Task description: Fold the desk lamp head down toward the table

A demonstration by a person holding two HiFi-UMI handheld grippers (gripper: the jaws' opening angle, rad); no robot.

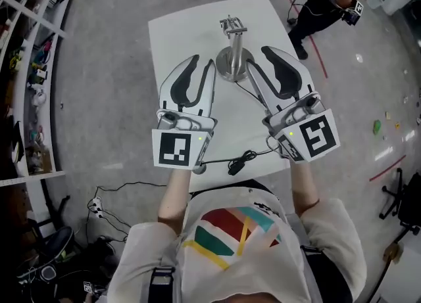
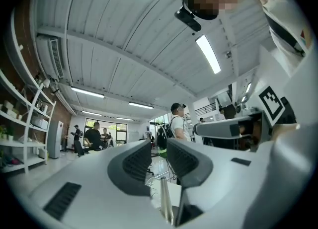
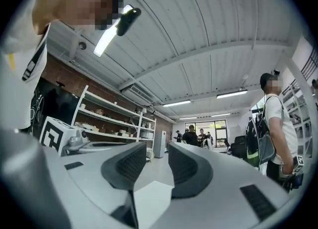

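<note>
Released and empty, the left claw (image 1: 200, 64) and right claw (image 1: 258, 57) hover over the tabletop (image 1: 177, 32), where a clumsy push could topple the desk lamp (image 1: 235, 55).

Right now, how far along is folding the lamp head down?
Done: unclear. The head view sees the lamp on the table from almost straight above, so the tilt of its head cannot be read. In hand: nothing. The left tongs and right tongs are open, empty and raised short of the lamp, touching nothing. Left: unless the head is already down, gripping it and folding it.
</note>
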